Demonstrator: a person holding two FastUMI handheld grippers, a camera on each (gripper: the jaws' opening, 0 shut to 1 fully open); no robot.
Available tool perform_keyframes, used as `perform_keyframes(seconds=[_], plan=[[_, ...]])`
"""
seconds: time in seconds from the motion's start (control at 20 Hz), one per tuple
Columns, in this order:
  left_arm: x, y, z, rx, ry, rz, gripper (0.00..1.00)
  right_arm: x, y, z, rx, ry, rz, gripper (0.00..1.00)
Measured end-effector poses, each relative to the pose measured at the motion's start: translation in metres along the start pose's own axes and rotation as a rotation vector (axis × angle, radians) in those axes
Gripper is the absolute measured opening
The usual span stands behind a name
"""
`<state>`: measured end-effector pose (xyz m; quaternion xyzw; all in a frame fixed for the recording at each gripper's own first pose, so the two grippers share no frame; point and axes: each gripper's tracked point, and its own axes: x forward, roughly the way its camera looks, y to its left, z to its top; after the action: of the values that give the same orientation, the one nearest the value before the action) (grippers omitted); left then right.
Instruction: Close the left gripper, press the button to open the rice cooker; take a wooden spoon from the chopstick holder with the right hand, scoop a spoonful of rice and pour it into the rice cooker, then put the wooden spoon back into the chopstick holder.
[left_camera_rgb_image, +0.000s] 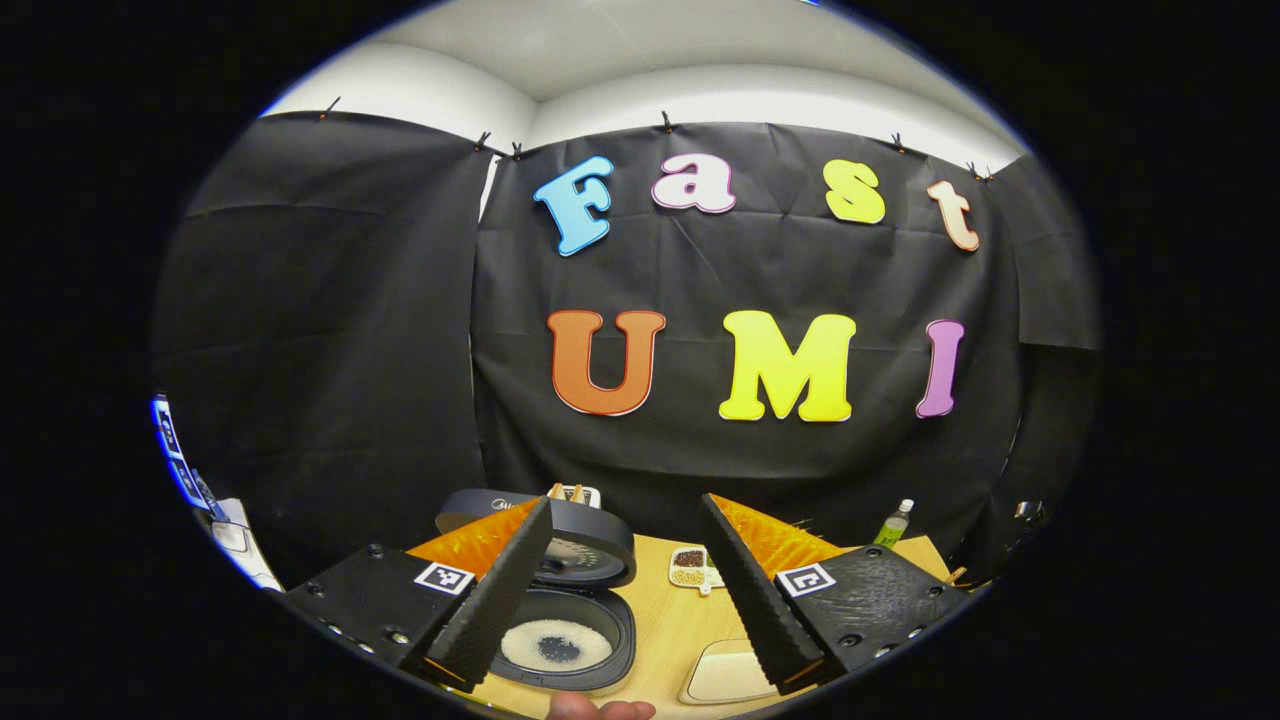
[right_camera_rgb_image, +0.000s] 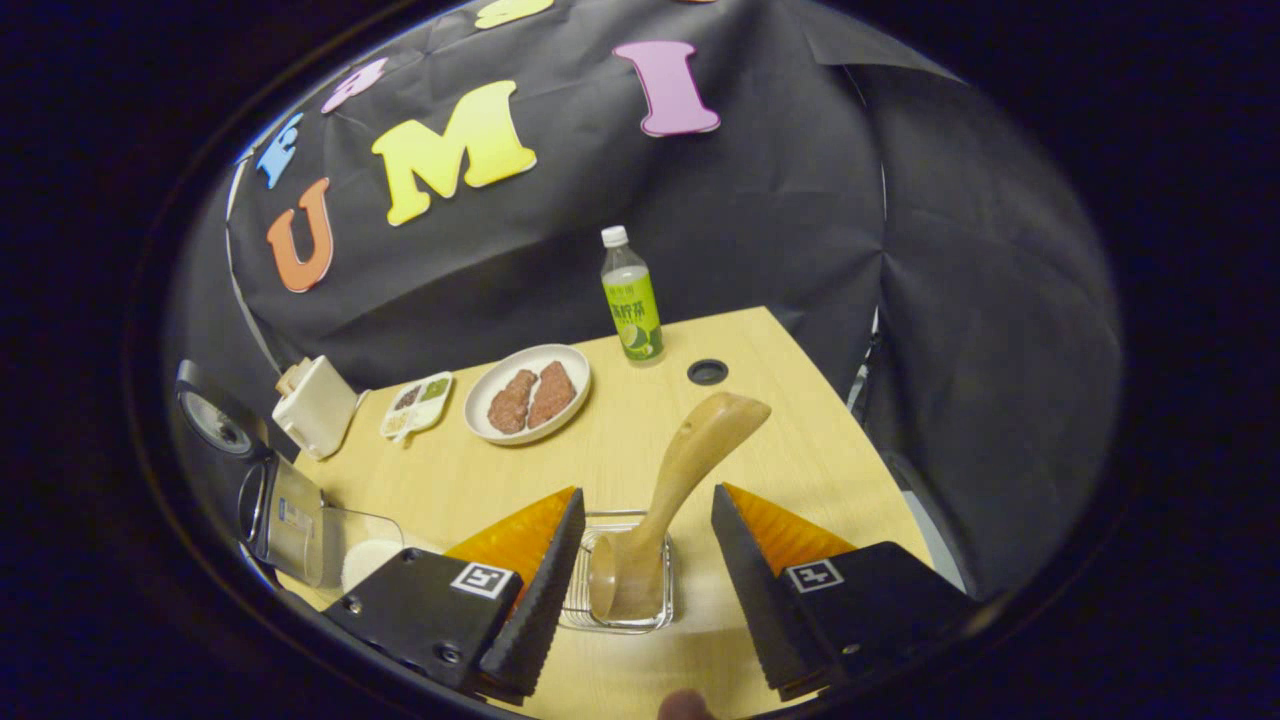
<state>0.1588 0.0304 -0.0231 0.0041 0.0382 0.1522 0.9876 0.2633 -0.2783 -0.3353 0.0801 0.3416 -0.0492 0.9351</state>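
Since the wooden spoon (right_camera_rgb_image: 668, 500) already stands in the holder (right_camera_rgb_image: 620, 575) at lower centre, the right gripper (right_camera_rgb_image: 640, 560), wide open and empty, should withdraw straight; the rice cooker (left_camera_rgb_image: 560, 610) stays open.

The left gripper (left_camera_rgb_image: 630, 590) is showing two wedge-shaped fingers (left_camera_rgb_image: 492, 600) with ribbed, saw-toothed inner faces, each tapering to a point and spreading into a broad flat base block. Each block is carrying a small square black-and-white marker tag and several round screw heads along its outer edge. The right gripper (right_camera_rgb_image: 648, 580) is showing the same build: two toothed wedge fingers (right_camera_rgb_image: 545, 590), a square marker tag on each base block, and screw heads near the lower edge of the left block. A bare fingertip is peeking in at the bottom edge of each view
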Motion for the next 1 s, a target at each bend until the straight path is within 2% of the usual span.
perform_keyframes(seconds=[0.05,0.1,0.15,0.2,0.25,0.3,0.35,0.4,0.5,0.6,0.75,1.0], plan=[[0.002,-0.001,-0.003,0.007,0.007,0.005,0.94,0.006,-0.002,-0.001,0.001,0.009,0.003,0.83],[0.002,-0.002,-0.004,0.012,0.015,0.010,0.94,0.012,-0.003,-0.001,0.001,0.017,0.006,0.78],[0.000,-0.002,-0.005,0.014,0.022,0.015,0.94,0.016,-0.004,-0.002,0.003,0.026,0.010,0.79],[-0.001,-0.002,-0.004,0.014,0.021,0.021,0.95,0.019,-0.004,-0.006,0.007,0.044,0.018,0.65],[-0.003,0.000,-0.002,0.015,0.014,0.028,0.95,0.020,-0.004,-0.007,0.010,0.060,0.027,0.60],[-0.006,0.003,-0.001,0.020,0.006,0.035,0.95,0.022,-0.002,-0.007,0.015,0.068,0.036,0.50],[-0.010,0.008,-0.001,0.028,0.000,0.044,0.95,0.022,-0.001,-0.006,0.016,0.075,0.040,0.46],[-0.013,0.012,-0.002,0.035,-0.001,0.055,0.95,0.021,0.000,-0.006,0.015,0.081,0.045,0.35],[-0.018,0.018,-0.004,0.033,0.004,0.064,0.94,0.014,0.012,-0.004,0.022,0.079,0.077,0.25],[-0.022,0.022,-0.004,0.014,0.013,0.054,0.95,0.007,0.014,-0.002,0.029,0.072,0.061,0.16],[-0.028,0.028,-0.004,0.005,0.013,0.036,0.95,-0.008,0.017,0.013,0.029,0.022,0.036,0.11],[-0.047,0.049,-0.008,0.005,0.031,-0.002,0.95,-0.047,0.038,0.051,-0.023,-0.092,-0.003,0.10]])
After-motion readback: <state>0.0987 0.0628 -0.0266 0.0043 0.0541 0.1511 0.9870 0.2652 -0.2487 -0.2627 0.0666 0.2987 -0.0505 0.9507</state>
